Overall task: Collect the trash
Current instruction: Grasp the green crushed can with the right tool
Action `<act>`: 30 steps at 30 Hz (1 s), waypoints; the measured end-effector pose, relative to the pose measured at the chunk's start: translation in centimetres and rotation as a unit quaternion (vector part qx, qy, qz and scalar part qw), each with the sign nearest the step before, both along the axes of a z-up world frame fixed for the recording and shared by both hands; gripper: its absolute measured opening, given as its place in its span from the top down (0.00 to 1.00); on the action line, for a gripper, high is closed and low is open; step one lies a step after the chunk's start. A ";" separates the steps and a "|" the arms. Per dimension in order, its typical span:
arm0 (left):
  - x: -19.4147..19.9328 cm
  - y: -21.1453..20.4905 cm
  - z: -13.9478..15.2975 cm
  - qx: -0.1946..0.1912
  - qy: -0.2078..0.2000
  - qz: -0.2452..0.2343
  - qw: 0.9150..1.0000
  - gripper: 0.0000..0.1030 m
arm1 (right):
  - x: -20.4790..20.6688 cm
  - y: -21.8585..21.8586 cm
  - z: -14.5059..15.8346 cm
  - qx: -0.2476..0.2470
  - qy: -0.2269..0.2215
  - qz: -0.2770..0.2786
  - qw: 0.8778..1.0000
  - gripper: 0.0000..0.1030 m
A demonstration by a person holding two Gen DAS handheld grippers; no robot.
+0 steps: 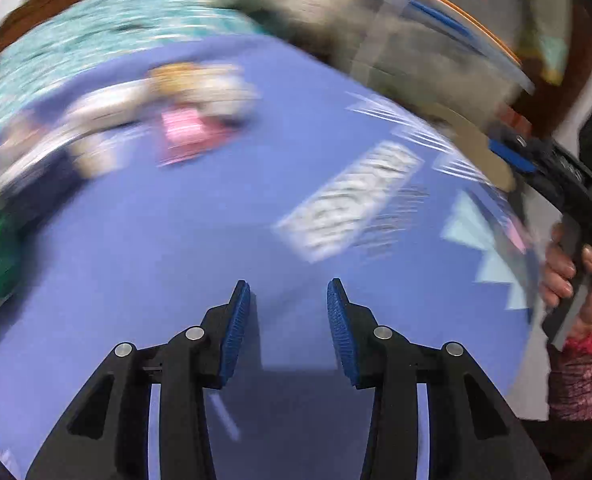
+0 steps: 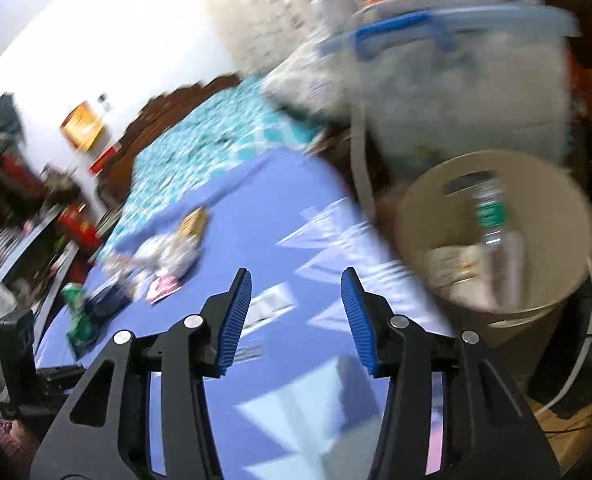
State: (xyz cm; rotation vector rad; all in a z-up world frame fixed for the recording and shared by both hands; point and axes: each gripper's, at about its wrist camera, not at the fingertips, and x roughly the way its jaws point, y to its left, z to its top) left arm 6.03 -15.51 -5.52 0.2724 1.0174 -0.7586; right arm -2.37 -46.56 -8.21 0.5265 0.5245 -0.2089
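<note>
Beige bin (image 2: 415, 208) holds bottle (image 2: 489, 208), wrappers; both claws (image 1: 288, 292) (image 2: 296, 280) parted, empty.

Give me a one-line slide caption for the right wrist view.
Open, empty right gripper over the blue bedsheet, beside a beige bin already holding a plastic bottle.

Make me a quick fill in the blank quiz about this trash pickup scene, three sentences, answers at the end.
1. The bottle with the green label lies inside the beige ____.
2. Both the left gripper and the right gripper have jaws that are open and hold ____.
3. The pile of litter lies on a bed sheet whose main colour is ____.

Missing words: bin; nothing; blue
</note>
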 end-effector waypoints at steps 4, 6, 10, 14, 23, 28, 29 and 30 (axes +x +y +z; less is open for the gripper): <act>3.1 9.7 2.0 -0.024 -0.021 0.126 0.992 0.59 | 3.9 5.0 -0.5 0.036 0.012 0.077 0.996 0.52; 4.4 13.7 2.5 -0.039 -0.020 0.173 0.984 0.59 | 6.4 8.6 -0.7 0.054 0.018 0.133 0.989 0.52; 6.3 19.8 2.2 -0.063 -0.003 0.246 0.967 0.59 | 11.2 15.9 -0.9 0.074 0.026 0.231 0.970 0.50; 6.7 23.3 2.2 -0.100 0.009 0.277 0.956 0.59 | 17.0 22.6 -1.3 0.075 0.044 0.302 0.949 0.47; 6.5 24.7 2.1 -0.073 -0.019 0.275 0.958 0.47 | 26.0 30.0 -2.9 0.120 0.070 0.362 0.922 0.76; 6.5 23.0 2.2 -0.023 -0.066 0.244 0.967 0.33 | 23.3 28.8 -1.7 0.115 0.041 0.349 0.929 0.86; 6.6 22.9 2.2 -0.018 -0.071 0.239 0.968 0.33 | 21.9 28.2 -1.2 0.111 0.031 0.343 0.932 0.86; 6.8 22.6 2.1 -0.012 -0.076 0.233 0.969 0.33 | 20.5 27.4 -0.7 0.106 0.023 0.334 0.936 0.87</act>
